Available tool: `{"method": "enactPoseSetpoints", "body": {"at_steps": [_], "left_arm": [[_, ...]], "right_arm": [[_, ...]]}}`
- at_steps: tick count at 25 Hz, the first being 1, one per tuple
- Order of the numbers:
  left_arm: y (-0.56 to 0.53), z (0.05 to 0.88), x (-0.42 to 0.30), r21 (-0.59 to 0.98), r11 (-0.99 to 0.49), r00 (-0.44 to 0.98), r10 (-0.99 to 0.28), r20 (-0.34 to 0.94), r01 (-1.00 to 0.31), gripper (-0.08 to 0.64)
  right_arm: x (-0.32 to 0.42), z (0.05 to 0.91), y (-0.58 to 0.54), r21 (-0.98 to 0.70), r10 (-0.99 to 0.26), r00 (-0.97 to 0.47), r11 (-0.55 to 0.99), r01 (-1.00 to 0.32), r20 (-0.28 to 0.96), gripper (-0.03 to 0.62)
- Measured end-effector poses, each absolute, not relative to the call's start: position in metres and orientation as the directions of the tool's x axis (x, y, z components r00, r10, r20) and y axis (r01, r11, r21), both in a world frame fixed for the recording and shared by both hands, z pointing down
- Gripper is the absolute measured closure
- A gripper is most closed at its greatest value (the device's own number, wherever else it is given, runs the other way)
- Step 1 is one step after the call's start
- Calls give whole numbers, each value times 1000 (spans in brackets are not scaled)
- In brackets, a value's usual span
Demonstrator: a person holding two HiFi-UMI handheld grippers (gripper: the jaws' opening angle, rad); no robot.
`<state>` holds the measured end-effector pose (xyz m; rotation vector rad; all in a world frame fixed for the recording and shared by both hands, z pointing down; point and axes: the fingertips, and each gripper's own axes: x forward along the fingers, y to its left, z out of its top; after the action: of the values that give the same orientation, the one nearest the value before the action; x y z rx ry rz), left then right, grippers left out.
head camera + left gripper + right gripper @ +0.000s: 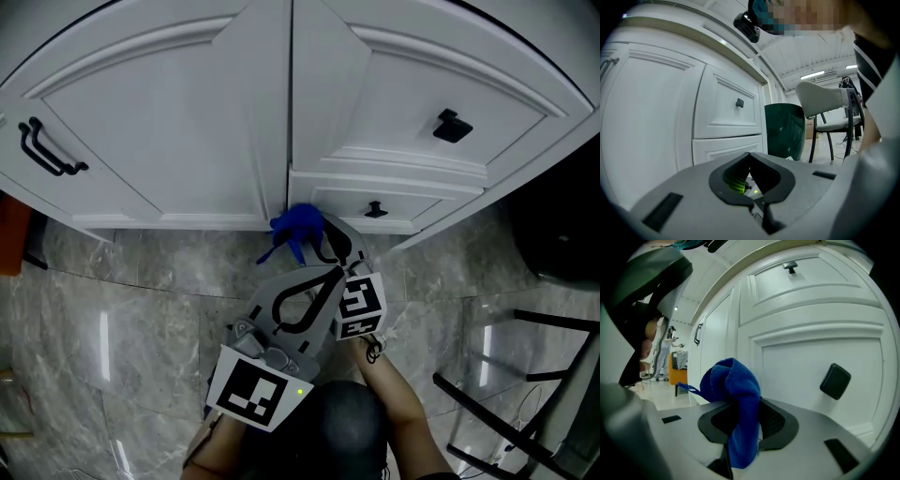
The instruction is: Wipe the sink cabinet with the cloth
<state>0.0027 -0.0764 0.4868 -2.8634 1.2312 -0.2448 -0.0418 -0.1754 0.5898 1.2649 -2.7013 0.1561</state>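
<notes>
Left gripper (750, 158): nearest to me, low in the head view. Its jaws are closed tip to tip with nothing between them.
Right gripper (743, 404): just beside the left one and reaching further forward. Its jaws are clamped on the cloth.
Cloth (733, 385): blue and bunched, bulging up out of the right jaws with a tail hanging down between them. It sits at the foot of the sink cabinet, near the seam between the left door and the drawer. I cannot tell whether it presses on the panel.
Sink cabinet (187, 122): white, with framed panel fronts, filling the top of my head view.
Black knob (835, 380): on the drawer front, just right of the cloth.
Bar handle (47, 150): black, on the left door, well apart from the cloth.
Floor (122, 300): grey marbled tile under both grippers.
Bin (783, 131): dark green, past the cabinet's end.
Chair (825, 105): beside the bin.
</notes>
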Motion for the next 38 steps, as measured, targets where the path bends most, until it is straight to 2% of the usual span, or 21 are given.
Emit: {"method": "enactPoseSetpoints", "body": {"at_steps": [11,38], "left_arm": [[-76,485,9,-90,-697,686,-716,131,-711,555],[-80,491,19,-86,-704,691,-709,140,-705,555]], "right_arm": [[-8,601,-185,-22,-812,-552,559,-829,188,474],[25,603,-189,-19,-849,-497,502,-865,182,476]]}}
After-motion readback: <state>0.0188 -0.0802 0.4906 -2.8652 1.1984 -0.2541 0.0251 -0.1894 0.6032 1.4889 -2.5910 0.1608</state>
